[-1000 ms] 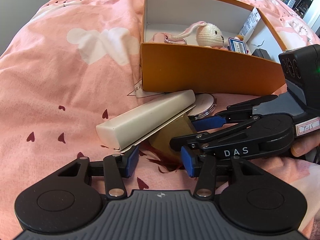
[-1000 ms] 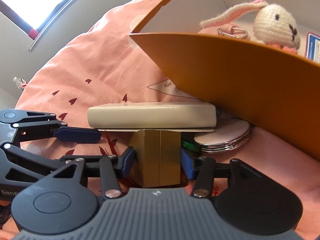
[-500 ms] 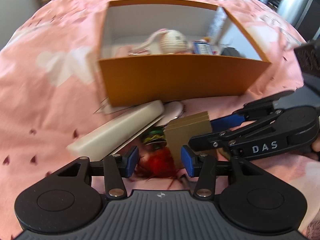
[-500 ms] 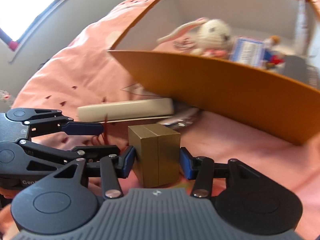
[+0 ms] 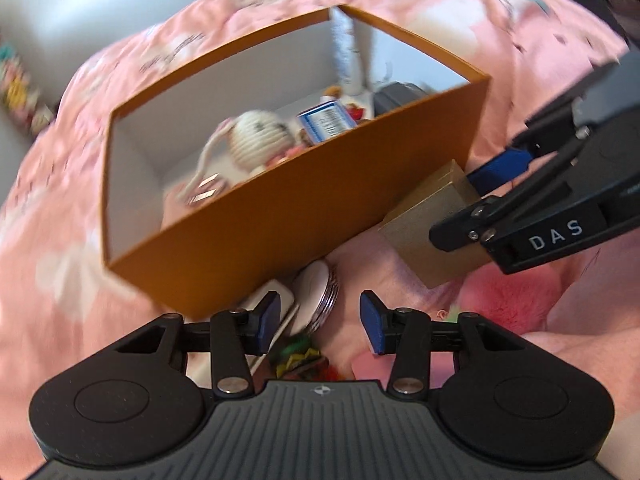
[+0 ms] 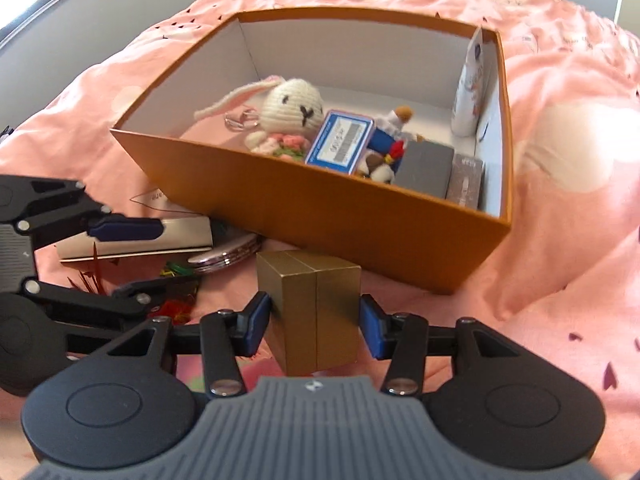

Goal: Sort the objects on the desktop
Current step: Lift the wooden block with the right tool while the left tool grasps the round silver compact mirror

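Note:
My right gripper is shut on a small gold box, held up off the pink bedspread just in front of the orange storage box. The gold box also shows at the right of the left wrist view, beside the storage box. My left gripper hovers with its jaws closing and nothing between its pads, over a round compact mirror, a cream case and a colourful bundle. Seen from the right wrist, the left gripper sits low at the left.
The storage box holds a crocheted bunny, a blue-framed card, a small figure, a dark grey box and a white tube. Cream case and compact mirror lie by its near-left corner. A pink fluffy item lies lower right.
My right gripper lifted the gold box from under the cream case and carried it right, toward the box front. My left gripper rolled and slid right over the compact mirror.

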The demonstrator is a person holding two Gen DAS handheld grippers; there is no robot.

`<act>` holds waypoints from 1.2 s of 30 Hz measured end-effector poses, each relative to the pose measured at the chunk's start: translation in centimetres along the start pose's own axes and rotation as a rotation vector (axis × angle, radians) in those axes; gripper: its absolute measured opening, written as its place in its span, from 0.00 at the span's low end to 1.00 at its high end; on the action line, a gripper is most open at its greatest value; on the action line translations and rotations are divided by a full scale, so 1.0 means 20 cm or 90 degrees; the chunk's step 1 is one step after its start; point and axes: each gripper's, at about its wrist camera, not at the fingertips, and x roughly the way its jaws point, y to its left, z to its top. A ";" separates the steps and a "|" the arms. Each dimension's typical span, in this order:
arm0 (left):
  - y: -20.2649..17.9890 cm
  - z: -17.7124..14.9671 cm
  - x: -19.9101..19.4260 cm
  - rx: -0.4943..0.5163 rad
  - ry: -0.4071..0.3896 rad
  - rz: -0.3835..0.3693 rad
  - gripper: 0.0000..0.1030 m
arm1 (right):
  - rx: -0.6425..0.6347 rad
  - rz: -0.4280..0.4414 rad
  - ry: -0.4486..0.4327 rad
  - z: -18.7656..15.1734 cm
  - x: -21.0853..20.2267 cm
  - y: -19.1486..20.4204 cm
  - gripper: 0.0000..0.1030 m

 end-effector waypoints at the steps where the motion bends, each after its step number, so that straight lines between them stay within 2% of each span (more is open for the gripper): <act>1: -0.02 0.01 0.02 0.017 0.000 0.003 0.44 | -0.001 -0.001 0.001 -0.01 0.01 0.00 0.49; 7: -0.11 0.02 0.12 0.078 0.013 0.025 0.33 | 0.002 0.001 0.004 -0.01 0.06 -0.01 0.50; 11: -0.12 0.03 0.18 0.088 0.024 0.037 0.31 | 0.018 0.014 -0.001 -0.02 0.08 -0.05 0.50; 14: -0.14 0.02 0.24 0.090 0.038 0.039 0.29 | 0.050 0.062 0.009 -0.03 0.11 -0.09 0.49; 15: -0.14 0.02 0.26 0.090 0.044 0.045 0.23 | 0.055 0.070 0.013 -0.03 0.12 -0.08 0.48; 16: -0.14 0.01 0.27 0.087 0.048 0.052 0.20 | 0.055 0.072 0.013 -0.03 0.12 -0.08 0.48; 21: -0.13 0.00 0.27 0.069 0.039 0.052 0.19 | 0.059 0.074 0.007 -0.04 0.12 -0.07 0.48; 26: -0.09 -0.01 0.20 0.029 0.017 0.037 0.18 | 0.064 0.076 -0.002 -0.05 0.10 -0.08 0.48; 36: 0.09 -0.04 0.00 -0.134 -0.036 -0.054 0.15 | 0.056 0.073 -0.006 -0.05 0.07 -0.07 0.47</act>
